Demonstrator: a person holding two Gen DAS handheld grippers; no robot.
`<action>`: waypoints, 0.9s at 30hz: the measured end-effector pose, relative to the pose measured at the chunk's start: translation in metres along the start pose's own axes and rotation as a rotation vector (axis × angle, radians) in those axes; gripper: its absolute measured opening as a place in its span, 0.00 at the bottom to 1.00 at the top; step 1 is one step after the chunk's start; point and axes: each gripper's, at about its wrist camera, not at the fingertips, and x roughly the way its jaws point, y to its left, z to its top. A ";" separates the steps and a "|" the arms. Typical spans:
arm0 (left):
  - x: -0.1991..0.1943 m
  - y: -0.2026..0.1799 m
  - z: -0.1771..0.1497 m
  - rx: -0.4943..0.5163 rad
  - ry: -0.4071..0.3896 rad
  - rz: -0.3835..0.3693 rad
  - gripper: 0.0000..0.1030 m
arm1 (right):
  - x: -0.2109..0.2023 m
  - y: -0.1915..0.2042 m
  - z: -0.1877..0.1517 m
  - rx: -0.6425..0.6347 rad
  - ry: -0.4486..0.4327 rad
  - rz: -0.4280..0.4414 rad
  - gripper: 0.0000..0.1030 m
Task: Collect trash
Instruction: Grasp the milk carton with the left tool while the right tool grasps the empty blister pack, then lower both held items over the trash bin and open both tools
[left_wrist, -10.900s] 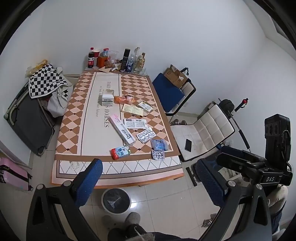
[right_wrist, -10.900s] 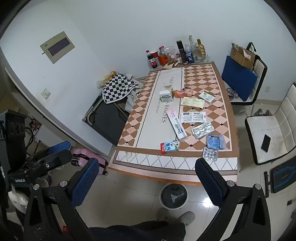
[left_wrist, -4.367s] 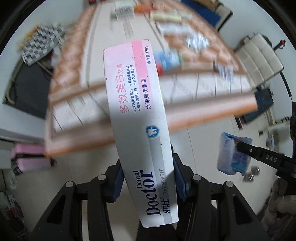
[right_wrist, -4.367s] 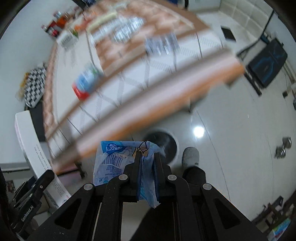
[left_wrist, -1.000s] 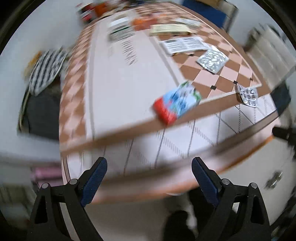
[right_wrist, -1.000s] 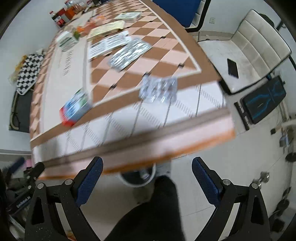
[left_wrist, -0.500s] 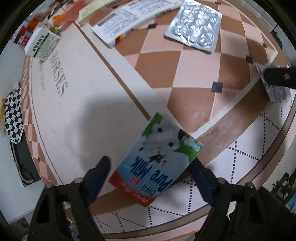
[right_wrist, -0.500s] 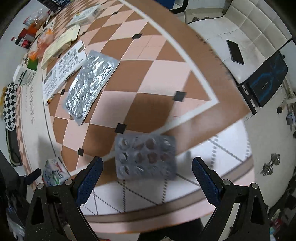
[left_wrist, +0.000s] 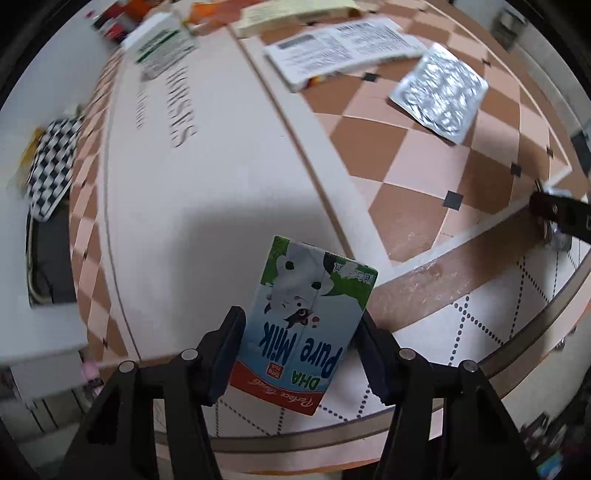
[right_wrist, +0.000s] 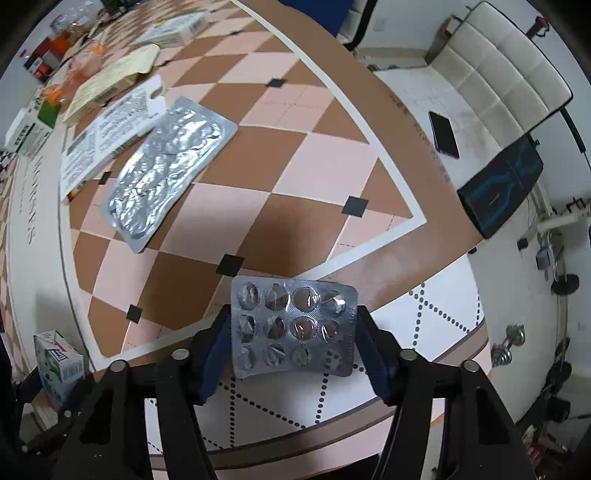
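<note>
Milk carton (left_wrist: 308, 325) clamped between left gripper (left_wrist: 300, 353) pads, near table (left_wrist: 229, 192) edge. Small blister pack (right_wrist: 293, 326) pinched in right gripper (right_wrist: 293, 345); bigger foil pack (right_wrist: 171, 166) far left.

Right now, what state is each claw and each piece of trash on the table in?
left claw: shut on the milk carton.
milk carton: gripped by its sides.
right claw: shut on the small blister pack.
small blister pack: gripped, pockets look used.
large blister pack: lying flat, untouched.
flattened box: lying flat on the table.

bright even light, soft shadows, heavy fisheye warp, blurred edges
</note>
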 end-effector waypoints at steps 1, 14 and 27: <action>-0.003 0.003 -0.004 -0.023 -0.009 0.001 0.54 | -0.005 0.002 -0.003 -0.004 -0.008 0.010 0.57; -0.068 0.052 -0.037 -0.306 -0.142 -0.089 0.52 | -0.069 0.010 -0.054 -0.075 -0.094 0.181 0.57; -0.092 0.059 -0.174 -0.481 -0.144 -0.358 0.52 | -0.117 -0.007 -0.203 -0.101 -0.109 0.310 0.57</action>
